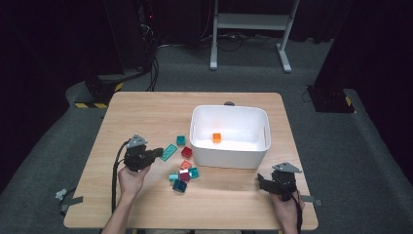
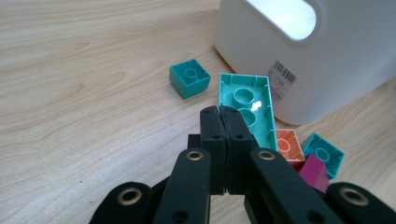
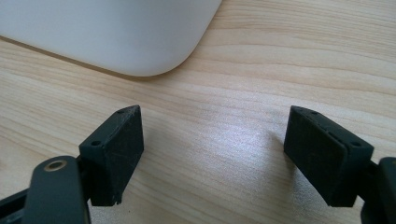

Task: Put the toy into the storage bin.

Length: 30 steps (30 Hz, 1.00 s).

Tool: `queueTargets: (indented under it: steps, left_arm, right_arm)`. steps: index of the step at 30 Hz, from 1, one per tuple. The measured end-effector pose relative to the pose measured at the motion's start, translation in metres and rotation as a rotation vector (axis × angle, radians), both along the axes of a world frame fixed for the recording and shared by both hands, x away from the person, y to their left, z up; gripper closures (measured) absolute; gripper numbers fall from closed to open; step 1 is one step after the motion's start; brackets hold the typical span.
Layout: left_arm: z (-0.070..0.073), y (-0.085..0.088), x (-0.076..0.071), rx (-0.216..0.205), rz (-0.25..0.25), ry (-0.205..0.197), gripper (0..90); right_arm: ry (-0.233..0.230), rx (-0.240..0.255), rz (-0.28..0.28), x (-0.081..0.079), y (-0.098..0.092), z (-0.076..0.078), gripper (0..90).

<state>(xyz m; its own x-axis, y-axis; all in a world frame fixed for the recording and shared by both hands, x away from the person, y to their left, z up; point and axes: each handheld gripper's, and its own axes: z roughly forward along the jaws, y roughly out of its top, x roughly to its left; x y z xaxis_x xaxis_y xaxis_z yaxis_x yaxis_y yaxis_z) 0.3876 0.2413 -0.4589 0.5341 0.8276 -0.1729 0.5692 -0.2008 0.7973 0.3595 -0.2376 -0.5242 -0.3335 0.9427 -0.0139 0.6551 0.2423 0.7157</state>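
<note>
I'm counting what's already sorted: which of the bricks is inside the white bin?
The orange brick, alone on the floor of the white bin. Every other brick lies outside on the table, left of the bin.

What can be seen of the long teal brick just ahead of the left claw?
The long teal brick looks like glossy moulded plastic, a rectangle with its hollow underside showing: thin walls and round tubes inside. It seems to lie tilted rather than flat on the wooden table, close beside the white bin; whether they touch is unclear. The shut left claw overlaps its near edge; a grip cannot be confirmed.
</note>
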Motion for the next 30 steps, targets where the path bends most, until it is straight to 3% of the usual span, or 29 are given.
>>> queueTargets:
  steps: [7,19,26,30]
  left_arm:
    - [0.013,-0.005,-0.002,0.041,-0.039,0.008,89.1]
    - [0.030,-0.008,0.000,0.001,-0.033,0.008,89.0]
    - [0.046,-0.008,0.003,-0.020,-0.036,-0.019,89.0]
    - [0.053,-0.009,0.006,-0.055,-0.042,-0.014,89.0]
  right_arm:
    - [-0.001,0.000,0.000,0.000,0.000,0.000,20.2]
    - [-0.001,0.000,0.000,0.000,0.000,0.000,20.1]
    - [0.000,0.000,0.000,0.000,0.000,0.000,20.2]
    - [-0.001,0.000,0.000,0.000,0.000,0.000,20.2]
